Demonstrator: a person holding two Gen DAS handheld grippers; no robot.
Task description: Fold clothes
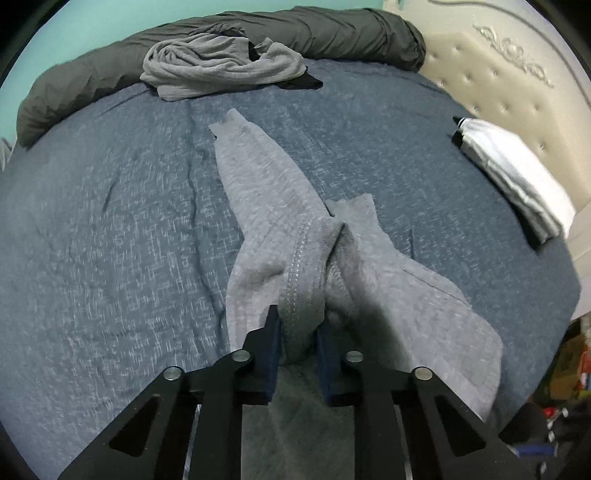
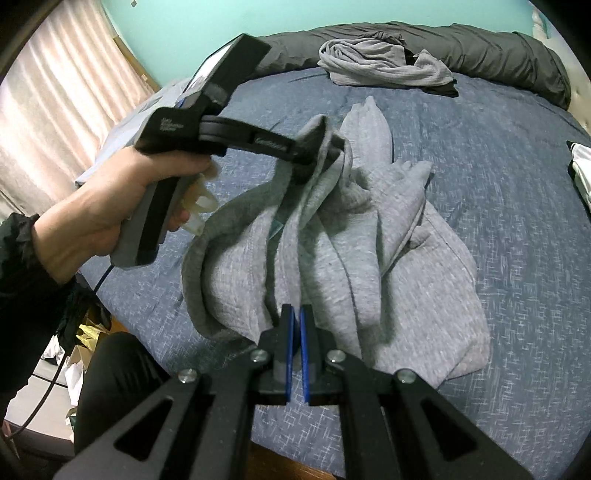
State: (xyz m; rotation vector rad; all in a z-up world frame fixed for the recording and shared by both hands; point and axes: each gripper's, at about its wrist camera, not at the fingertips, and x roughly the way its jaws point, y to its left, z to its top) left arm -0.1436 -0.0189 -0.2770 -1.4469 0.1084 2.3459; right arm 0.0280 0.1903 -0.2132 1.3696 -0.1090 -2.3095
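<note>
We find the right gripper nearest the lens, angled steeply down, its blue pads nearly together and pinching a fold at the near edge of the light grey knit sweatshirt. The left gripper also tilts downward; its jaws stand narrow and clamp a stitched hem of the same garment. In the right wrist view we see the person's left hand wrapped round the handle, a dark sleeve cuff at the wrist, lifting that hem above the blue textured bedspread.

The sweatshirt hangs bunched between the two grippers, and its body spreads to the right over the bed. We count two sleeves: one stretches straight away from the left gripper, the other lies shorter beside it.

Beyond, we note one folded stack of white and grey clothes near the cream tufted headboard, one crumpled heap of grey clothing, and one rolled dark grey duvet along the far edge.
</note>
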